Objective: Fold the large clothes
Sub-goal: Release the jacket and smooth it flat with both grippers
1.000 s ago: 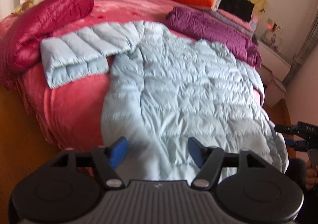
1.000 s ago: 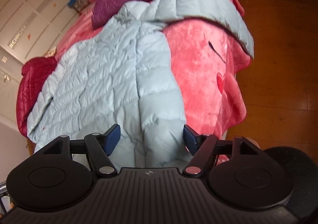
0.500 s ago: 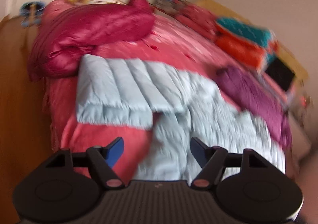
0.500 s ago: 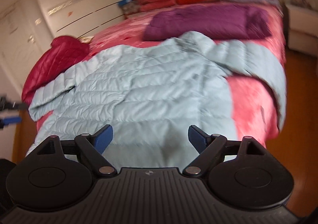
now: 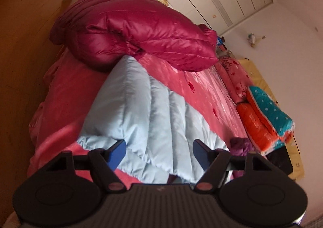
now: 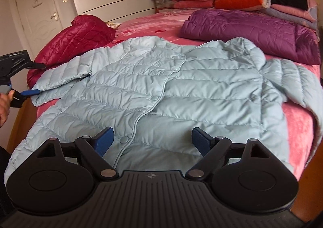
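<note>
A pale blue quilted puffer jacket [image 6: 171, 94] lies spread flat, front up and snapped shut, on the pink plush bedspread [image 6: 298, 127]; both sleeves lie out sideways; the left gripper [image 5: 159, 148] stands apart at a sleeve end, nothing clamped; the right gripper [image 6: 152, 140], jaws just widened, hovers empty above the hem.

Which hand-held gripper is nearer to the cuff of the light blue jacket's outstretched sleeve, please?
Left. The left hand-held gripper stands open right at the sleeve cuff; the right hand-held gripper is open over the light blue jacket hem, far off.
</note>
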